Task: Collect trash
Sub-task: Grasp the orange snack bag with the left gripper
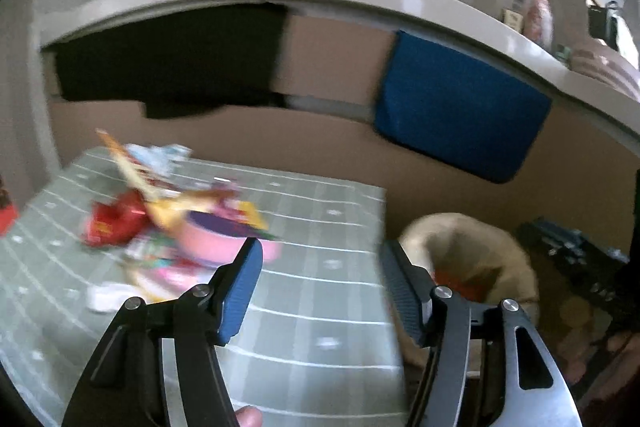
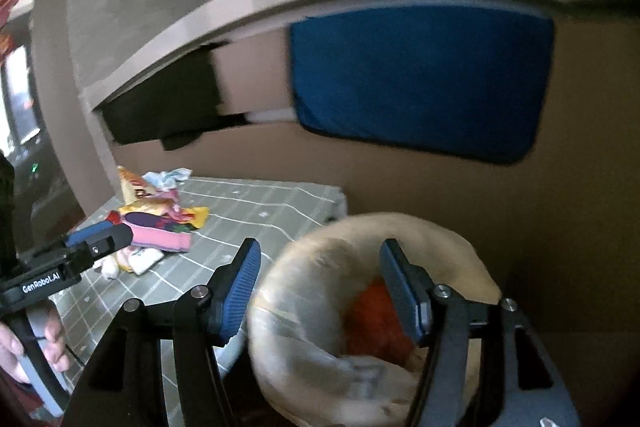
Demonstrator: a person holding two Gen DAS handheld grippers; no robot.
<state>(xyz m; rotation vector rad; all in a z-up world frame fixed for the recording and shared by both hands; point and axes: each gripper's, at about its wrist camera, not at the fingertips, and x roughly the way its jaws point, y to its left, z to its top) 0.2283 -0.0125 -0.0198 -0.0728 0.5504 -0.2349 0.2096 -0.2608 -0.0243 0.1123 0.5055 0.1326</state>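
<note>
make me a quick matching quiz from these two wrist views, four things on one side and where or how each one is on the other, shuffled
Things:
1. heap of colourful snack wrappers
2. beige plastic bag with an open mouth
3. orange-red crumpled piece of trash
4. blue cloth panel

Places or states:
A. hanging under the white shelf edge
B. lying inside the bag
C. piled on the green checked tablecloth
D. beside the table, below the open right gripper

Pairs: 1-C, 2-D, 3-B, 4-A
</note>
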